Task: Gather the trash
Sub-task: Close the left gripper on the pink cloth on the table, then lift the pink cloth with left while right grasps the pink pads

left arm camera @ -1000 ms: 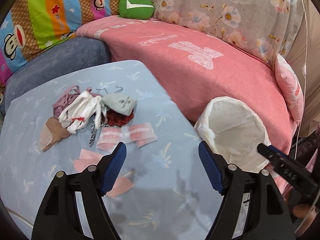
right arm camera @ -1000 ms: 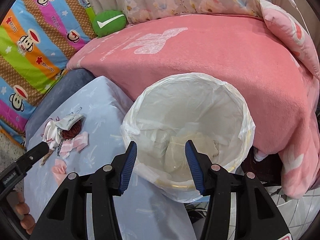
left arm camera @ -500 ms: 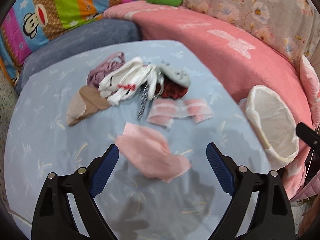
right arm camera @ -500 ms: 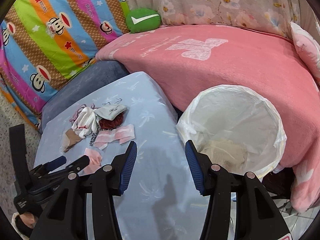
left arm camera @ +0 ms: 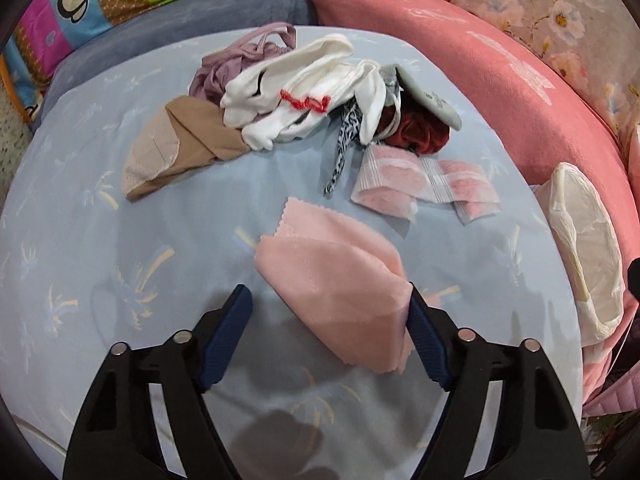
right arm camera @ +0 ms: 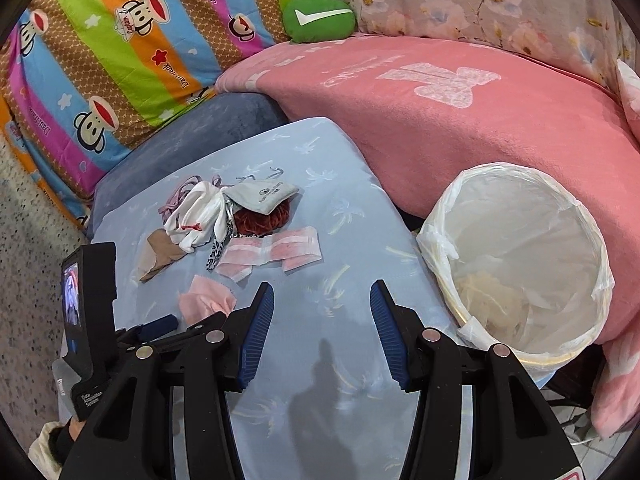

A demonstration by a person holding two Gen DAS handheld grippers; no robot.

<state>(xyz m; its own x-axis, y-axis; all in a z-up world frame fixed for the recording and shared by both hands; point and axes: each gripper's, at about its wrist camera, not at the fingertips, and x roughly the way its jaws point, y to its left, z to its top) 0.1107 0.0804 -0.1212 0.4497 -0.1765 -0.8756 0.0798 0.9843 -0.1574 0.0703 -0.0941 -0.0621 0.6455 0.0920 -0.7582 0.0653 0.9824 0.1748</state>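
A folded pink cloth [left arm camera: 320, 252] lies on the light blue table cover [left arm camera: 100, 260]. My left gripper [left arm camera: 328, 294] is low over it, jaws closing with the cloth's near end between them. The right fingertip [left arm camera: 414, 300] meets the cloth's edge; the left one stands clear. Behind it lie pink-and-white wrappers [left arm camera: 424, 186] and a heap of white gloves [left arm camera: 304, 92] with other small fabrics. My right gripper [right arm camera: 321, 288] hangs open and empty over the table cover [right arm camera: 340, 360]. The lined white bin [right arm camera: 520, 240] stands to its right, with some crumpled waste inside.
A pink blanket [right arm camera: 440, 120] on the sofa curves behind the table and the bin. A striped monkey-print quilt [right arm camera: 120, 40] and a green cushion [right arm camera: 318, 18] lie at the back left. Speckled floor [right arm camera: 24, 280] shows left of the table. In the left wrist view the bin [left arm camera: 576, 232] sits at the table's right edge.
My left gripper came down and forward over the pink cloth, its jaws widening, then narrowing around it. My right gripper swung left, from above the bin to over the table.
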